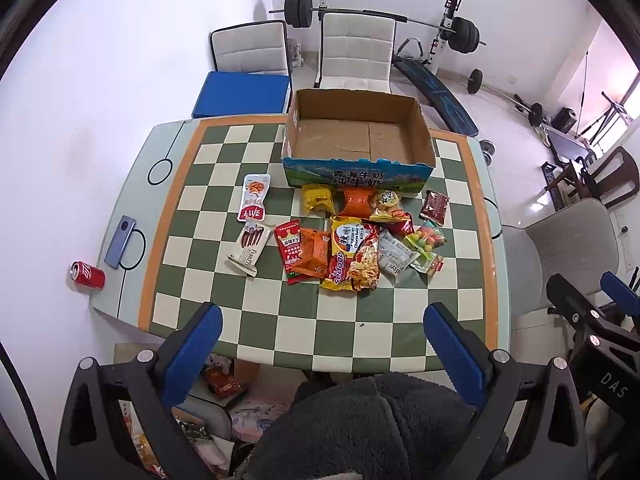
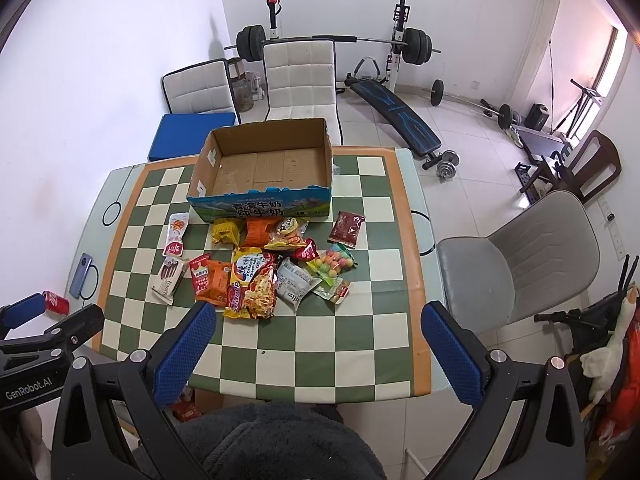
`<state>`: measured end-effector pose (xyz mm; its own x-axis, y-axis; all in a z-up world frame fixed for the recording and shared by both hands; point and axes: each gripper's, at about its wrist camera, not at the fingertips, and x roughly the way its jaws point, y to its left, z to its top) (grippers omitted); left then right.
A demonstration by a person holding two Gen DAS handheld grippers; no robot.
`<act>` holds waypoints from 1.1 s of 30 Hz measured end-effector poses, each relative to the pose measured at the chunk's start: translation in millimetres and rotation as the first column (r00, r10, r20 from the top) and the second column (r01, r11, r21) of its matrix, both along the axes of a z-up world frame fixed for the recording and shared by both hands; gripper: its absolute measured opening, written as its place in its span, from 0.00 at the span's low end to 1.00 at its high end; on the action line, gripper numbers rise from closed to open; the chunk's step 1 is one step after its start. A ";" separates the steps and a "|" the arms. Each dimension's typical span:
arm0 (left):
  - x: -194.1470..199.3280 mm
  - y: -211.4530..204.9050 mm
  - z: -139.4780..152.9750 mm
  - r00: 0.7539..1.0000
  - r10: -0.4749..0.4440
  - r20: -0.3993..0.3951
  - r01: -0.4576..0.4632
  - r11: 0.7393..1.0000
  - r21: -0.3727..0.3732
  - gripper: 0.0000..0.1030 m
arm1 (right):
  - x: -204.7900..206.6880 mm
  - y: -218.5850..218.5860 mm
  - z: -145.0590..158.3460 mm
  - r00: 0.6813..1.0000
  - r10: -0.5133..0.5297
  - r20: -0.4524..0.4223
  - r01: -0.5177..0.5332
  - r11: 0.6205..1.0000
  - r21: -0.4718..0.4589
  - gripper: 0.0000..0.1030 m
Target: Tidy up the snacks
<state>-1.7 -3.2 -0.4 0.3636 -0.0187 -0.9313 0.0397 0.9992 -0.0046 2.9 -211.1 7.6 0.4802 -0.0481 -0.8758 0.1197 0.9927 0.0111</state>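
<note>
An empty cardboard box (image 1: 356, 136) (image 2: 260, 164) with a blue printed front stands at the far side of the checkered table (image 1: 320, 332) (image 2: 320, 332). Several snack packets lie in front of it: a yellow-red noodle pack (image 1: 354, 258) (image 2: 252, 284), an orange packet (image 1: 312, 256), a white Franzzi bar (image 1: 248, 246) (image 2: 168, 278), a red-white pouch (image 1: 253, 197) (image 2: 176, 234), a dark red pouch (image 1: 435, 207) (image 2: 346, 229) and a candy bag (image 1: 426, 242) (image 2: 332, 266). My left gripper (image 1: 320, 344) and right gripper (image 2: 316, 344) are both open and empty, held high above the near table edge.
A red cola can (image 1: 88, 275) (image 2: 56, 302) and a phone (image 1: 120, 241) (image 2: 80, 276) lie at the table's left edge. White chairs (image 1: 356, 52) stand behind the table, a grey chair (image 2: 520, 264) at the right. Gym equipment fills the back.
</note>
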 end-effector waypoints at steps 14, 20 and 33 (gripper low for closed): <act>2.5 -1.4 -0.8 1.000 0.001 0.002 -0.001 1.000 -0.005 1.00 | -2.1 1.5 0.6 1.000 0.001 0.000 -0.001 1.000 0.003 1.00; -7.7 -6.1 4.3 1.000 -0.005 0.001 0.005 1.000 -0.011 1.00 | -10.7 6.6 12.1 1.000 0.003 -0.001 -0.003 1.000 0.004 1.00; -9.7 -8.5 6.4 1.000 -0.004 0.002 0.004 1.000 -0.014 1.00 | -11.3 6.3 12.3 1.000 0.003 0.002 -0.003 1.000 0.006 1.00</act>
<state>-11.4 -11.6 6.0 0.3654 -0.0336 -0.9302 0.0440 0.9989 -0.0188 -8.4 -204.8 19.9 0.4825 -0.0416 -0.8749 0.1167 0.9930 0.0171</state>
